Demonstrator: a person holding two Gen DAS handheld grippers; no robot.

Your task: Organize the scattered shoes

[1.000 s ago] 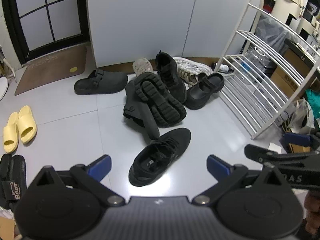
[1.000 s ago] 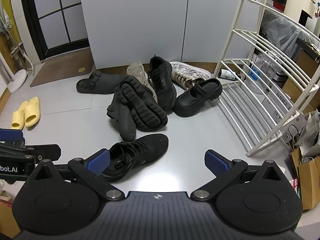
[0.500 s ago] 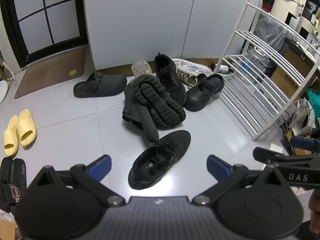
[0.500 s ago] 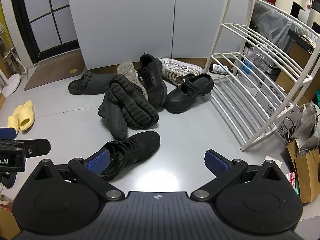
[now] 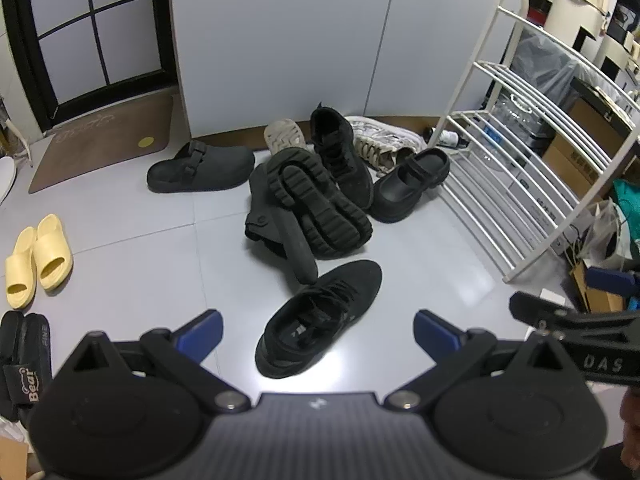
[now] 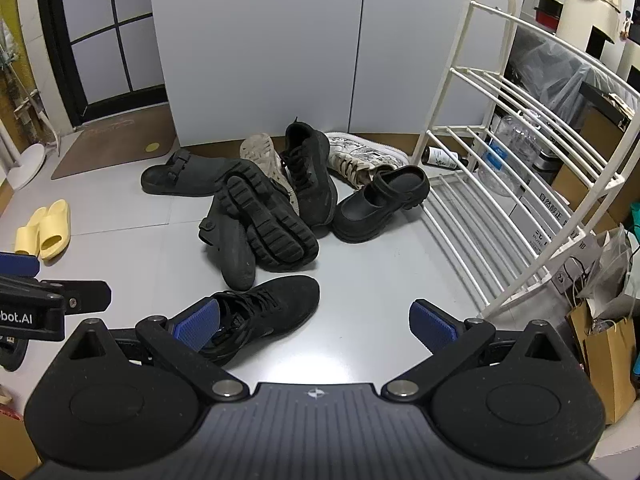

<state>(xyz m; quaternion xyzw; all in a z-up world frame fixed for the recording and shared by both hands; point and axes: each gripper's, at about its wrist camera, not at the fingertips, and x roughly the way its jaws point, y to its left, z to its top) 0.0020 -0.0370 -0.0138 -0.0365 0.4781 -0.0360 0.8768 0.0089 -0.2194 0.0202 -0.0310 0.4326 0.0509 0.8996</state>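
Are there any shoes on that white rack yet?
No, the white rack has bare shelves, and shoes like the black sneaker lie on the floor.

Both wrist views high, facing down, sharing shoe pile (image 5: 308, 204)

A brown doormat (image 5: 105, 136) with a yellow dot is lying at the upper left of the left wrist view, below a black-framed glass door (image 5: 92, 36). White cabinet doors (image 6: 360, 40) are filling the top centre. At the right edge, cardboard boxes (image 5: 576, 160) are sitting behind the white bars, and brown paper bags (image 6: 608, 352) are standing at the lower right of the right wrist view. A small dark bottle (image 6: 442, 157) is lying right of centre.
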